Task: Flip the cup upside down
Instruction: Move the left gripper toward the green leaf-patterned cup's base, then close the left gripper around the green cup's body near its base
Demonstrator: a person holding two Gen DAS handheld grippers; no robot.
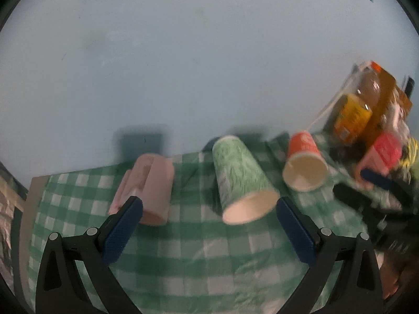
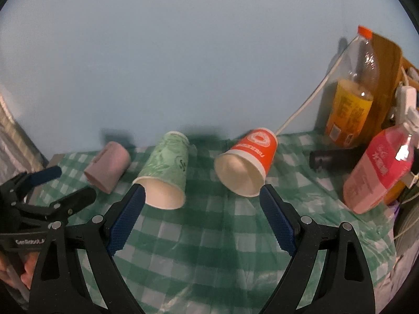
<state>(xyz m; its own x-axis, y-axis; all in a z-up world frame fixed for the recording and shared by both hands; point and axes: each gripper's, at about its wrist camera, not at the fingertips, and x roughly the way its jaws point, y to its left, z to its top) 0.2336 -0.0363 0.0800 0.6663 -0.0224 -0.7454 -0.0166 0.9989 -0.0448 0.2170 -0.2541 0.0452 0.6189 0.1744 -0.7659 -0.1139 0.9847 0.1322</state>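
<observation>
Nearest, both grippers hover above the counter (image 2: 199, 251), which is covered in a green checked cloth. The left gripper (image 1: 209, 209) is spread wide and holds nothing; the right gripper (image 2: 201, 197) is likewise spread and empty. Past their fingertips three cups lie on their sides in a row, mouths toward the near edge. The green cup (image 1: 242, 180) lies in the middle, just beyond the left gripper, nearer its right finger. The pink cup (image 1: 149, 188) lies to its left, and the orange cup (image 2: 248, 162) to its right, just beyond the right gripper's right finger. Farther right stand a pink carton (image 2: 377, 170) and, behind it near the wall, a bottle (image 2: 351, 96) of amber drink, with a dark object (image 2: 332, 158) lying between them.
</observation>
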